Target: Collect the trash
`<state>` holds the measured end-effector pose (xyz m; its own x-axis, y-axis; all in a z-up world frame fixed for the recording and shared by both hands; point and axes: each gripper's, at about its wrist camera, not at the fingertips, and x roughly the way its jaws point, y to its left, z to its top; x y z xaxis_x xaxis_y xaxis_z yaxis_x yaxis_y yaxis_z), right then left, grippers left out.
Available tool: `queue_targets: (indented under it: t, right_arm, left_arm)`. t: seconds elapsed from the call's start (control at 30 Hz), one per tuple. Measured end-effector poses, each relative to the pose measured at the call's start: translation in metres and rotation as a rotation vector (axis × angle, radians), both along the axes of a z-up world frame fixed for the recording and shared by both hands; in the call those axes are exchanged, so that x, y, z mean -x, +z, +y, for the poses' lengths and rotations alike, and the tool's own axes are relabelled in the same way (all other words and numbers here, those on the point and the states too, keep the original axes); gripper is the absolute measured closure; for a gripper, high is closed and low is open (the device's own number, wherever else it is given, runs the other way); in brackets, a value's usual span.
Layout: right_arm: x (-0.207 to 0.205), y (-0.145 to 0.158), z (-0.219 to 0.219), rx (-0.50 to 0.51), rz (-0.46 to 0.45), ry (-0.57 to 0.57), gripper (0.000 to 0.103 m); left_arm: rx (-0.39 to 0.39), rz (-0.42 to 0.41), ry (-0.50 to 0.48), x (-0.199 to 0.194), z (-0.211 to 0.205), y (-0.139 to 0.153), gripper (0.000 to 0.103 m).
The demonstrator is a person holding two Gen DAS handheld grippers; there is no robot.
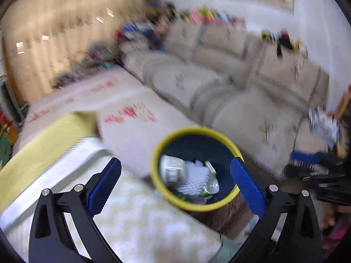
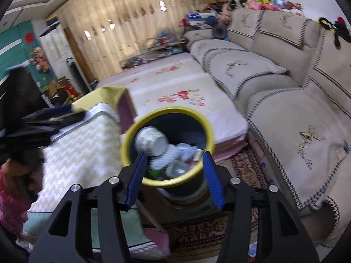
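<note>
A dark trash bin with a yellow rim (image 1: 188, 206) (image 2: 206, 122) stands on the floor between the table and the sofa. It holds a white paper cup (image 2: 151, 141) (image 1: 173, 171), crumpled white paper (image 1: 195, 179) (image 2: 173, 155) and a clear plastic bottle (image 2: 177, 167) (image 1: 211, 185). My left gripper (image 1: 175, 168) is open and empty above the bin. My right gripper (image 2: 174, 160) is open and empty, right over the bin's near rim. The other gripper shows at the right edge of the left wrist view (image 1: 318, 168) and at the left edge of the right wrist view (image 2: 43, 125).
A low table with a yellow-white chevron cloth (image 2: 83, 149) (image 1: 136, 225) stands left of the bin. A beige sofa (image 2: 285, 92) (image 1: 241, 87) runs along the right. A floral mat (image 2: 175, 92) lies behind the bin. A patterned rug (image 2: 219, 230) covers the floor. A child in pink (image 2: 13, 188) is at the left.
</note>
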<state>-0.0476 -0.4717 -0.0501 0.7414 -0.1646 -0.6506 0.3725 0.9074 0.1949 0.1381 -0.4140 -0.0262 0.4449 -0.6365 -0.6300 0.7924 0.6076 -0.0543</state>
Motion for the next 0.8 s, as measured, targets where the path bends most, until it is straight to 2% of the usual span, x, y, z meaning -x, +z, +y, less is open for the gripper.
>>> queue_targets:
  t: [0.07, 0.17, 0.23, 0.33, 0.37, 0.5, 0.6, 0.8]
  right_arm:
    - [-0.002, 0.004, 0.025, 0.031, -0.020, 0.041, 0.047]
    - [-0.002, 0.012, 0.064, 0.085, -0.065, 0.093, 0.039]
    - [0.002, 0.019, 0.088, 0.130, -0.105, 0.101, 0.033]
    - [0.010, 0.025, 0.118, 0.171, -0.146, 0.122, 0.026]
    - [0.011, 0.026, 0.124, 0.178, -0.150, 0.124, 0.023]
    - [0.019, 0.025, 0.148, 0.227, -0.154, 0.100, 0.021]
    - [0.030, 0.023, 0.158, 0.201, -0.170, 0.094, 0.020]
    - [0.043, 0.025, 0.177, 0.234, -0.178, 0.111, 0.017]
  left_arm:
    - [0.069, -0.055, 0.115, 0.017, 0.061, 0.020, 0.005]
    - [0.115, -0.094, 0.258, 0.038, 0.130, 0.030, 0.005]
    - [0.118, -0.123, 0.384, 0.057, 0.181, 0.033, 0.005]
    - [0.075, -0.172, 0.521, 0.083, 0.236, 0.033, 0.005]
    - [0.070, -0.179, 0.542, 0.090, 0.248, 0.034, 0.005]
    - [0.065, -0.210, 0.621, 0.125, 0.294, 0.033, 0.005]
    - [0.079, -0.218, 0.621, 0.148, 0.313, 0.029, 0.005]
    - [0.136, -0.207, 0.614, 0.180, 0.331, 0.028, 0.005]
